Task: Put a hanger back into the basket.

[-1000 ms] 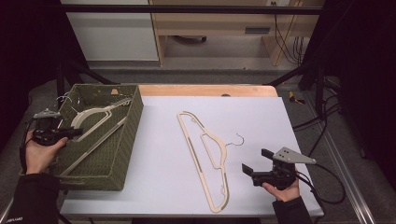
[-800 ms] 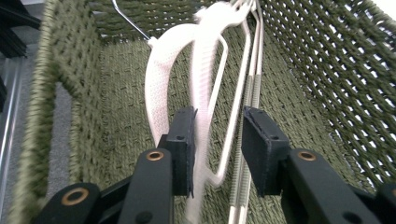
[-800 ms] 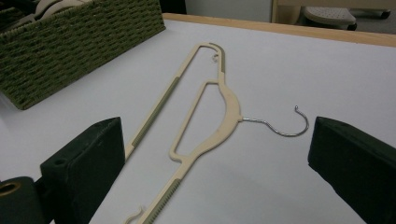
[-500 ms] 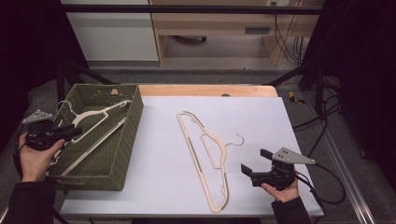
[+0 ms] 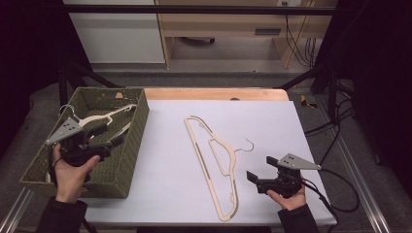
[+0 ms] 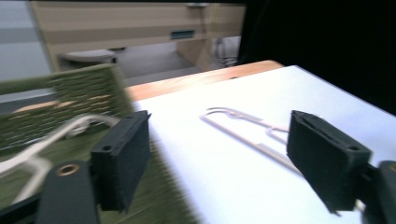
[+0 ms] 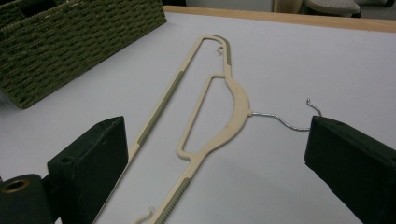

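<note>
- Your left gripper [image 5: 112, 143] hangs over the green basket [image 5: 130, 160] at the bench's left; its jaws have just been opening, nothing between them.
- A cream hanger [image 5: 99, 116] lies in that basket.
- Your right gripper [image 5: 252, 178], jaws spread and empty, rests near a second hanger [image 7: 236, 105] on the bench [image 5: 277, 121]; the right gripper view resolves its wire hook [image 7: 292, 121].

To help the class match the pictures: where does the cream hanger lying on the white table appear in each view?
High view: hanger centre, slanting.
Left gripper view: blurred, mid-frame right.
Right gripper view: centre, hook pointing right.
Shared landmark: green wicker basket, left of it.
</note>
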`<state>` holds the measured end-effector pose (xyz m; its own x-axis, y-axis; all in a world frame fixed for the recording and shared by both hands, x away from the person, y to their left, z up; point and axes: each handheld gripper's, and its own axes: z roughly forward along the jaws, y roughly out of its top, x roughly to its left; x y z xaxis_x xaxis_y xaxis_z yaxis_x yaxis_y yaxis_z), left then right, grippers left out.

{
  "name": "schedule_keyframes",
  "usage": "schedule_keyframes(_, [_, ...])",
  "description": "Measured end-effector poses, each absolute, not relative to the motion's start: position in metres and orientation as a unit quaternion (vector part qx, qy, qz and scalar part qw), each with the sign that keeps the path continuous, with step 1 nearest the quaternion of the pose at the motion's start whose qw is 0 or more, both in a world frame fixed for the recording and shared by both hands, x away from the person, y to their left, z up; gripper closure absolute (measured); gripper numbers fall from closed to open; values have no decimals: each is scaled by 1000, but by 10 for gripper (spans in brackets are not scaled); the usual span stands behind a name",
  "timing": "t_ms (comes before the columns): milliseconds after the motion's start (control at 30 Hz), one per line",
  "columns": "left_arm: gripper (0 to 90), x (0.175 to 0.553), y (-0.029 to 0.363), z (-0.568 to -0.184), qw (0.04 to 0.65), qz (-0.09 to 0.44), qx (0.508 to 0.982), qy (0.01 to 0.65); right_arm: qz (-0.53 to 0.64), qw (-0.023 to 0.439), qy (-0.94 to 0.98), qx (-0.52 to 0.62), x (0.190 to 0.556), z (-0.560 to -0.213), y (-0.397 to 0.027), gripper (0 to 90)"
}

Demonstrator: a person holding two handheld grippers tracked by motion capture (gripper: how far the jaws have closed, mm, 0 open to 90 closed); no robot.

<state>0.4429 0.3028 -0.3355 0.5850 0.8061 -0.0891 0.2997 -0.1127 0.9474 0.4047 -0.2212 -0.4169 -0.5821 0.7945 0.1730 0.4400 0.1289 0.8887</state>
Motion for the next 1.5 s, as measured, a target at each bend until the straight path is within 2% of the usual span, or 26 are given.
schedule_keyframes(100, [127,440,279,-337,540,233,719,370,506,167,732,425,405,-419,-218,82])
schedule_keyframes(167, [112,438,266,-340,550,220,720,361,503,163,734,426,406,-420,-216,92])
schedule_keyframes(400, [98,435,228,-360,557,193,733,339,480,157,742,441,408,-429,-206,138])
schedule_keyframes(800, [88,429,195,-395,527,170,766,326,417,146,773,455,414,-457,-182,210])
schedule_keyframes(1033, [87,431,184,-409,507,157,783,324,359,140,806,450,417,-473,-163,371])
schedule_keyframes(1200, [88,433,184,-414,502,151,785,329,330,155,820,441,421,-477,-155,460])
schedule_keyframes(1400, [90,436,181,-420,491,151,791,333,311,158,810,471,423,-473,-157,739])
schedule_keyframes(1500, [91,436,181,-421,488,151,792,333,312,148,805,482,426,-472,-161,764])
